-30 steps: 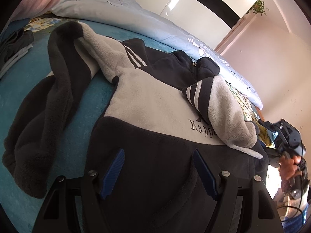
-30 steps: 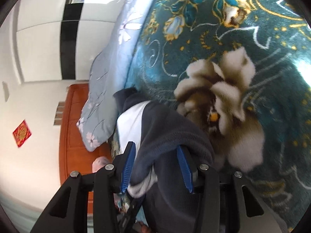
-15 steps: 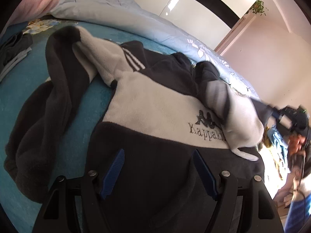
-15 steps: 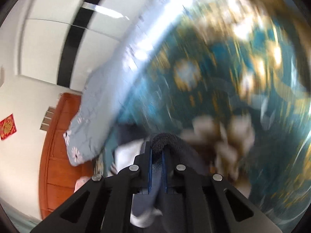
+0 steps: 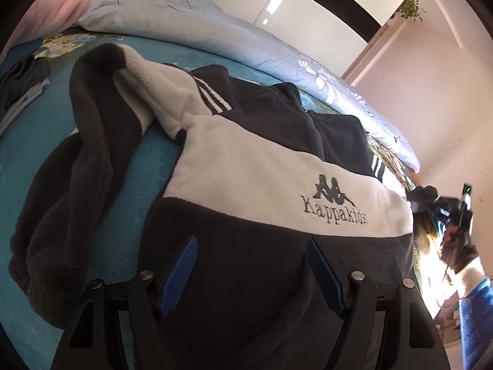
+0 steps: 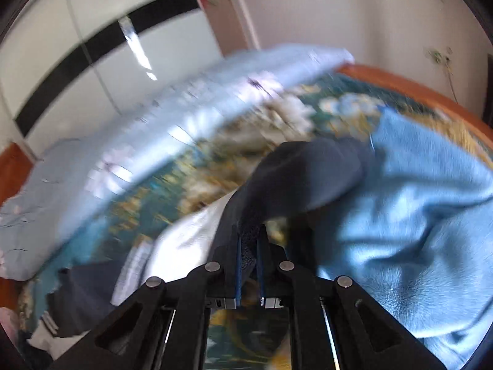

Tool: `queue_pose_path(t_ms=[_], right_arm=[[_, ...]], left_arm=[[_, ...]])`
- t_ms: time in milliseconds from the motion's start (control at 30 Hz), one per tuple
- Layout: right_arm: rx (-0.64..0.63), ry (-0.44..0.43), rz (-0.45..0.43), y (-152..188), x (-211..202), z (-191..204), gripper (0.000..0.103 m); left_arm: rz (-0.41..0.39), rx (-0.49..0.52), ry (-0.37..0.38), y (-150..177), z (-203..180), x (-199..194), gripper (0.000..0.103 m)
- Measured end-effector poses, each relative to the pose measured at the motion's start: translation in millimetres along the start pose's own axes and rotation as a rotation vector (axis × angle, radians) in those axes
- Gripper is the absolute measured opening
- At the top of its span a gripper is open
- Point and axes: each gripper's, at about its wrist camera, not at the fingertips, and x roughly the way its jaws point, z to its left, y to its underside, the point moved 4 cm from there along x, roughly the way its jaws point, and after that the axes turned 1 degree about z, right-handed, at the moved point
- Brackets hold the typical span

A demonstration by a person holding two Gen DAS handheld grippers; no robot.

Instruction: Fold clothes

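Note:
A dark navy and grey fleece jacket (image 5: 246,166) with a Kappa Kids logo lies front-up on the teal floral bedspread (image 5: 27,141). Its left sleeve (image 5: 77,160) lies bunched to the left. My left gripper (image 5: 251,265) is open, hovering over the jacket's dark hem. My right gripper (image 6: 248,243) is shut on the dark cuff of the right sleeve (image 6: 302,175), held out to the jacket's right side; it shows small at the right of the left wrist view (image 5: 443,212).
A light blue quilt (image 5: 191,30) lies along the far side of the bed. A light blue garment (image 6: 416,215) lies right of my right gripper. Folded dark clothes (image 5: 21,80) sit at the far left. The wooden bed frame (image 6: 416,88) edges the bed.
My right gripper closed on the sleeve cuff and pulled the sleeve off the jacket's chest out to the right, uncovering the logo. The left gripper stayed open over the hem.

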Motion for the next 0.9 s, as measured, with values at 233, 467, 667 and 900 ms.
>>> queue_pose_path(t_ms=[233,467,667,900], right_arm=[[-0.056,0.047,-0.019,-3,1,-5,0.008],[-0.111,0.098,0.006,0,7,3,0.009],[-0.236,0.035,0.005,12,-21,37,0.044],[-0.379,-0.089,-0.019,46,-71,83,0.048]], left_arm=[[-0.018,0.007,-0.009,-2,1,-6,0.077],[-0.119,0.009,-0.03,-14,11,-50,0.077],[-0.214,0.047,-0.249,-21,49,-88,0.077],[-0.096,-0.024,-0.244,-22,75,-52,0.077]])
